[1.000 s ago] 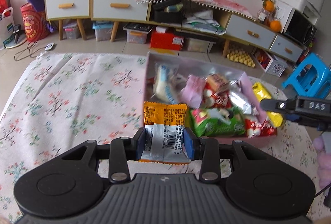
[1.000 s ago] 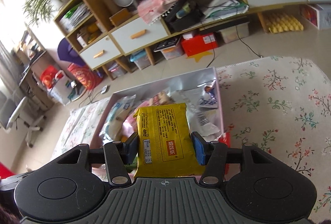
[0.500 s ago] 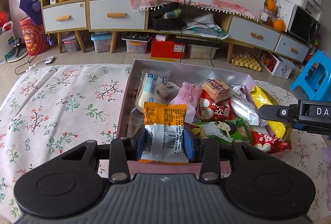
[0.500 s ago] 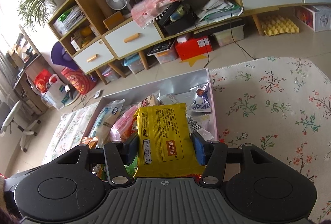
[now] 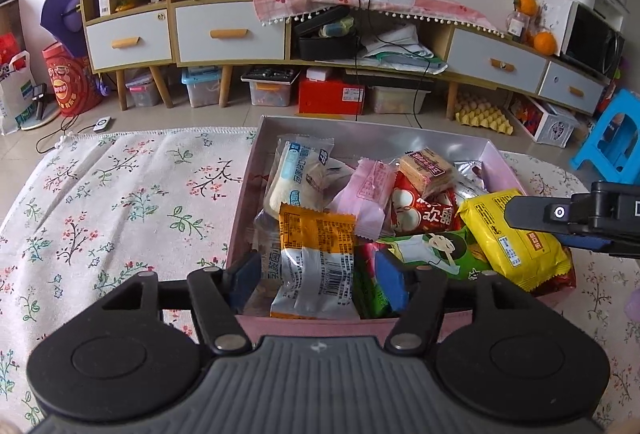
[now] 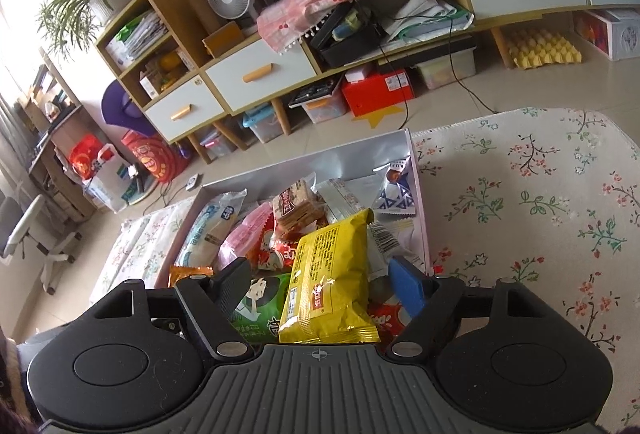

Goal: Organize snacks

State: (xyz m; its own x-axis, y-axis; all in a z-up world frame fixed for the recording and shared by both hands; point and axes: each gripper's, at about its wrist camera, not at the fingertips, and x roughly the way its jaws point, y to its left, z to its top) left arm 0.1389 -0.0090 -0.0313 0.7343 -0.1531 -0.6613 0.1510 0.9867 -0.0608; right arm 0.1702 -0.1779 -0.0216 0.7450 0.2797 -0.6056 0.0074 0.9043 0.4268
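L wrist view: left tool (image 5: 316, 276) sits over the near wall of the pink snack box (image 5: 494, 157), which rests on the floral-cloth bench (image 5: 120, 193). Its blue pads (image 5: 390, 280) stand apart, jaws having just been opening; the orange-and-silver snack packet (image 5: 316, 258) lies between them but neither pad presses on it, so it is released and resting inside the box at the near-left corner. The right tool shows at the frame's right edge over the yellow snack packet (image 5: 516, 234), which lies on top of the pile at the box's right side. R wrist view: right tool (image 6: 320, 288) also parted, jaws just been opening; the yellow snack packet (image 6: 332, 282) lies loose between them, clear of both pads, atop a green packet (image 6: 260, 304) and red ones. Snack box (image 6: 416, 169) is well filled; no loose snacks seen on the bench in either view. Judgement: step in hand is the drop-off, both packets delivered. To finish well: draw each tool straight back and up w/o re-closing, so the pads don't drag the wrappers over the box wall. Yellow packet rides high on the heap; it may slide if nudged.
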